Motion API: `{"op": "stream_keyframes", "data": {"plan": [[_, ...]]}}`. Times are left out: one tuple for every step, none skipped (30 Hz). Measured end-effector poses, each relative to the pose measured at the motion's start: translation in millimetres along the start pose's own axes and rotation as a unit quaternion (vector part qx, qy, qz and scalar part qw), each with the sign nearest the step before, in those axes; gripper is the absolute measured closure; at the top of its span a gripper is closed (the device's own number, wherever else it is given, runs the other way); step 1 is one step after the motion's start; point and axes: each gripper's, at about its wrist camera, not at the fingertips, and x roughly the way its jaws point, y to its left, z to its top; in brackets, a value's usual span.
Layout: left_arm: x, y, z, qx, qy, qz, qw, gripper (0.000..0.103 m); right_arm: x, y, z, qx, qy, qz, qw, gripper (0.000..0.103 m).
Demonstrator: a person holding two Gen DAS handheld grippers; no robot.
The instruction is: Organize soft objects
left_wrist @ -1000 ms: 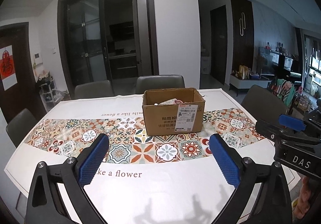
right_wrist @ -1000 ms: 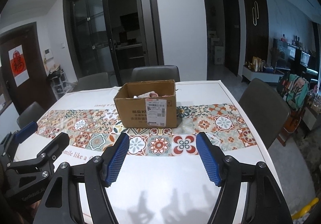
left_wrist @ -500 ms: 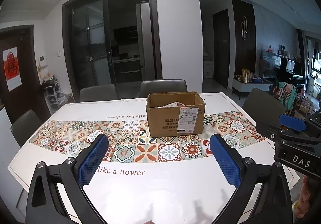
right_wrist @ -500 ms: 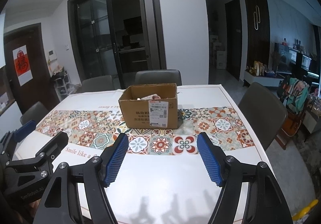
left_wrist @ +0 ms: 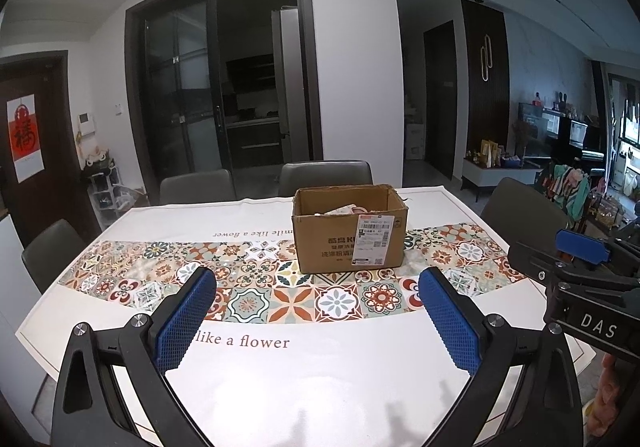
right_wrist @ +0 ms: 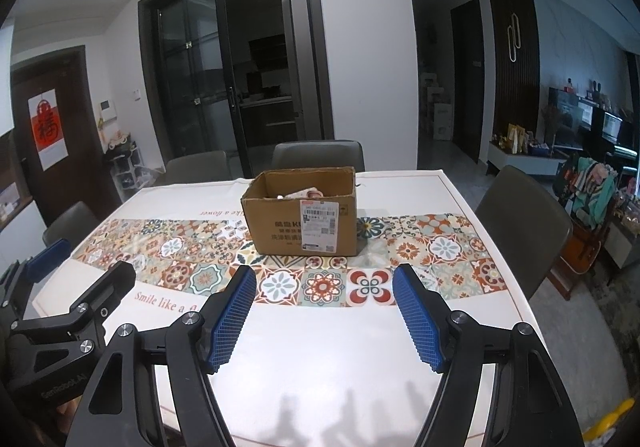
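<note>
Soft items point(left_wrist: 343, 210), pale and partly hidden, lie inside an open cardboard box point(left_wrist: 348, 231) at centre frame in both views; what they are cannot be made out. Its flaps are up and a white shipping label point(right_wrist: 319, 225) sits on the near side. It rests on a white tablecloth point(left_wrist: 280, 367) with a band of coloured floral tiles point(left_wrist: 256, 287) running left to right across the middle of the frame, and printed script reading "like a flower" below the band.

Grey chairs point(left_wrist: 324, 177) stand along the far edge of the table, with another at the left edge and one at the right point(right_wrist: 520, 223). Behind them, upper centre, dark glass sliding doors point(left_wrist: 216, 87) fill a white wall; a red hanging point(left_wrist: 25, 135) marks a door at far left, and cluttered shelves and screens fill the far right.

Lower frame, the left gripper point(left_wrist: 316, 311) stands wide apart with nothing between its blue pads point(left_wrist: 182, 321). The right gripper point(right_wrist: 324, 315) is likewise spread, empty, its pads point(right_wrist: 416, 319) above bare cloth. Both sit well short of the box, with open white cloth between; the table's near and right edges are unobstructed.
</note>
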Motion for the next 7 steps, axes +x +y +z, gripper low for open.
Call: {"op": "stream_keyframes", "data": {"plan": [[-0.4,0.0,0.2,0.000,0.000,0.000,1.0000,0.000,-1.5,0.5,-0.7,0.000,0.000,0.000,1.000,0.031],[-1.3,0.3,0.5,0.000,-0.001,0.000,1.0000,0.000,-2.5,0.5,-1.0,0.000,0.000,-0.001,1.000,0.031],[-1.0,0.0,0.5,0.000,-0.001,-0.001,1.0000,0.000,-3.7,0.5,-1.1,0.000,-0.001,-0.001,1.000,0.031],[-1.1,-0.6,0.6,0.000,-0.001,-0.001,1.0000,0.000,-3.3,1.0,-0.9,0.000,0.000,-0.001,1.000,0.031],[-1.4,-0.7,1.0,0.001,-0.002,-0.001,1.0000,0.000,-4.5,0.5,-0.5,-0.001,-0.001,-0.002,1.000,0.031],[-1.2,-1.2,1.1,0.002,-0.002,-0.002,1.0000,0.000,-5.6,0.6,-0.9,-0.001,-0.002,-0.002,1.000,0.031],[-1.7,-1.2,0.6,0.002,-0.002,-0.002,1.0000,0.000,-5.9,0.5,-1.0,0.000,-0.002,-0.002,1.000,0.031]]}}
